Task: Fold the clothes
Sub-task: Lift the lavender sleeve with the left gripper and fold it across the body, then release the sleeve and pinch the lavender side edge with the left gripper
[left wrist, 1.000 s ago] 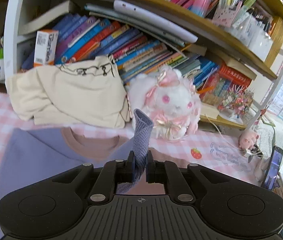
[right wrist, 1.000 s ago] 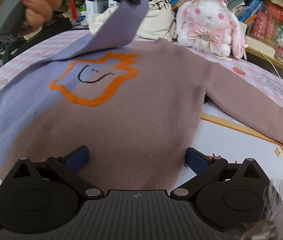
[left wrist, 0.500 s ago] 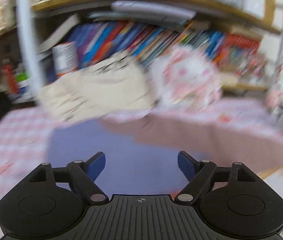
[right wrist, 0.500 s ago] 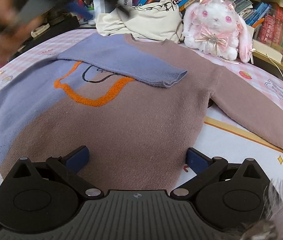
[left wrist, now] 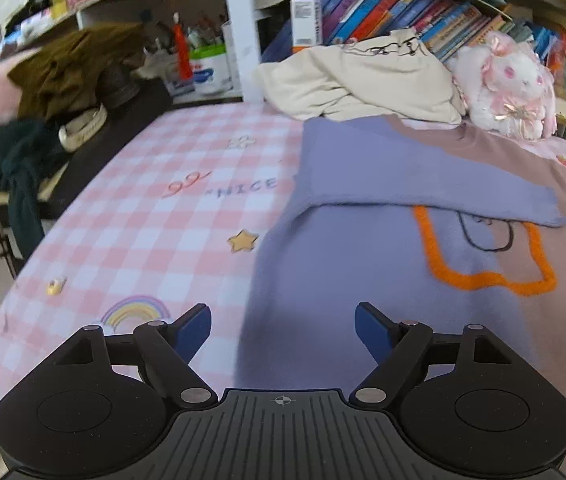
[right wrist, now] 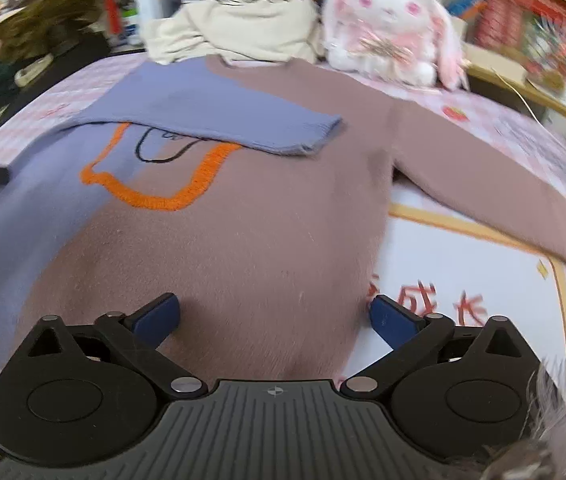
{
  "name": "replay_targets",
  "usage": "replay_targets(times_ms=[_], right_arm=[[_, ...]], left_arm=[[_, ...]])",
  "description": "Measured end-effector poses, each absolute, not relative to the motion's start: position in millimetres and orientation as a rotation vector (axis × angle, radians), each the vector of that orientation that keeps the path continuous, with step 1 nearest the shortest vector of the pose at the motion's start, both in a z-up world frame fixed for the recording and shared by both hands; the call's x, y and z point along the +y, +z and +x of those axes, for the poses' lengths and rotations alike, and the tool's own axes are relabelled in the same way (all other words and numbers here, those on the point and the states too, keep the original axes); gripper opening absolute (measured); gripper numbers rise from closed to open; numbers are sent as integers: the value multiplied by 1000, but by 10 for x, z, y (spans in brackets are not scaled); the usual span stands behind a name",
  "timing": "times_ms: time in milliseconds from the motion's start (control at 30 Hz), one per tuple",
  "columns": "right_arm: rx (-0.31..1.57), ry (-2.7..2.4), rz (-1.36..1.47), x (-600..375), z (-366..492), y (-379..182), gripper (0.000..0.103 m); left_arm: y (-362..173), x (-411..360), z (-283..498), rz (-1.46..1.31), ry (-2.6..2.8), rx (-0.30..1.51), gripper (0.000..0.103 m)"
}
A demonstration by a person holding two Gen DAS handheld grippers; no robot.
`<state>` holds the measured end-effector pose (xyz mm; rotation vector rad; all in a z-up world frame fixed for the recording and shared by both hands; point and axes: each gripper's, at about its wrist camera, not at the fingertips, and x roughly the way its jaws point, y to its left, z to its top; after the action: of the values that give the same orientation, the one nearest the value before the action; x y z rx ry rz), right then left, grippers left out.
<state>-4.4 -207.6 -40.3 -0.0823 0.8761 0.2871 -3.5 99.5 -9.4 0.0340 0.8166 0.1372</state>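
Both cameras ride low behind their own fingers, tilted down across the bed toward the bookshelf at twelve o'clock. The left wrist view sits over the sweater's (left wrist: 355, 280) lilac side, close to the cloth, with the pink checked sheet (left wrist: 155, 216) filling nine o'clock. The right wrist view hangs near the brown hem, the outstretched sleeve (right wrist: 495, 196) running to three o'clock. Both share the folded lilac sleeve (left wrist: 423, 176), the orange outline (right wrist: 155, 196), the cream garment (left wrist: 363, 80) and the plush rabbit (right wrist: 391, 24).
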Motion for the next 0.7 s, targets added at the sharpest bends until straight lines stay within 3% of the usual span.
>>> replay_targets(times_ms=[67,167,267,367,467,567,633,700], right_arm=[[874,247,-75,-2057,-131,-360,86],[867,187,-69,-2027,-258,-321,74],[872,109,-42,-2035,-357,-295,57],[883,38,15,-2067,-451,-289,49],[890,-12,84,-2085,-524,-301,47],[878,-53,128,-2065,-575,-308,42],[870,-80,140,-2033,-586,-315,42],[865,-96,155,-1990,-585,-309,42]], left_arm=[[-125,1087,-32,17,120,823,78],[-185,1200,17,-8,97,843,65],[-242,1350,48,-89,103,870,64],[-273,1486,44,-173,91,861,62],[-304,1487,37,-140,64,867,49],[-304,1476,14,-131,37,864,45],[-294,1491,-4,-161,-1,863,33],[-298,1508,-15,-177,-16,868,6]])
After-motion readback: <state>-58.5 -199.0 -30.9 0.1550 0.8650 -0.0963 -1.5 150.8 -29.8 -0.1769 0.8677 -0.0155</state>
